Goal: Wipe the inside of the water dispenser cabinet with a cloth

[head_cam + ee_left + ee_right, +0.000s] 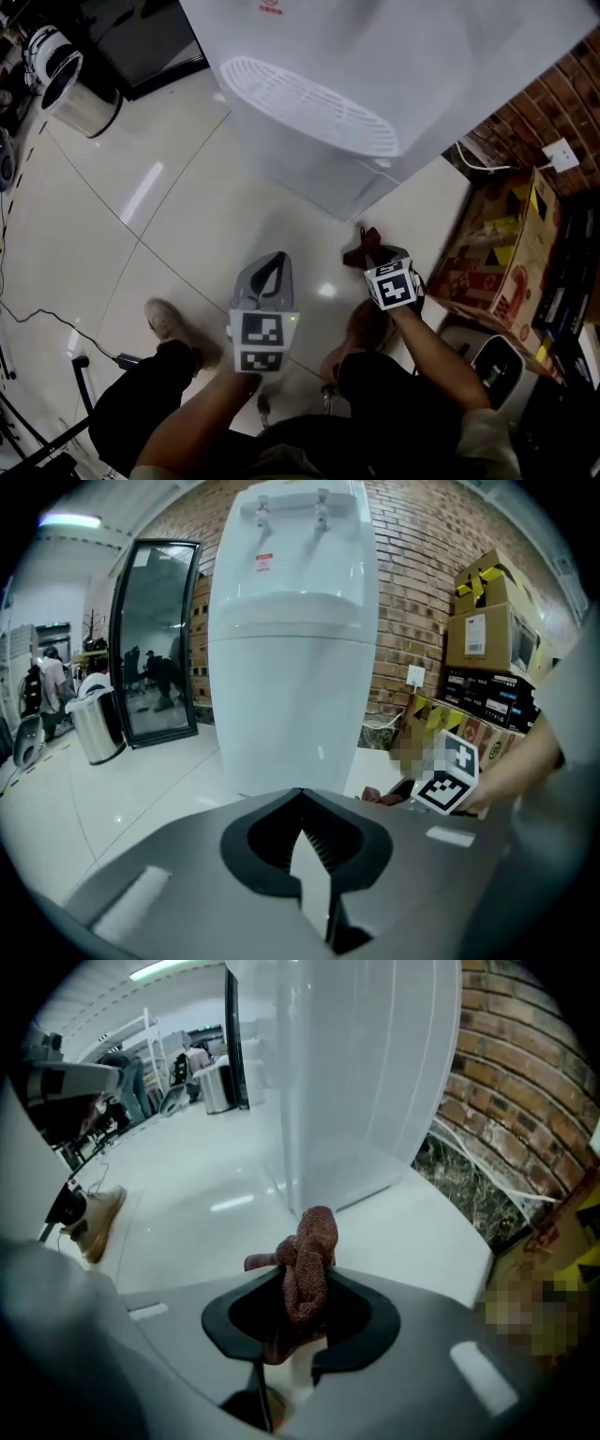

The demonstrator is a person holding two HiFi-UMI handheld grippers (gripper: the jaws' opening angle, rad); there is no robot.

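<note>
Cloth is soft, light and floppy, so it will bend and bunch up, and it will not break. It is not slippery, and its fuzzy face should rub well on a wall. It is best held by a bunched part in the middle, with a good lump sticking out to wipe with. That is how it looks now. The right tool has its jaws partway closed and squeezing the red-brown cloth, and a knotty lump pokes out past the tips. The cloth hangs in the air above the floor, just in front of the dispenser, and touches neither.

The left tool is closed tight, tips together, and holds nothing. It is low, beside the right tool, and points at the dispenser's white front.

The dispenser is tall and stands on the floor by a brick wall. The cabinet is its lower part. I think its door is shut, but I cannot make out a door edge or handle well. If so, the empty left tool would have to pull it open before the cloth can go inside. Boxes are stacked to the right.
</note>
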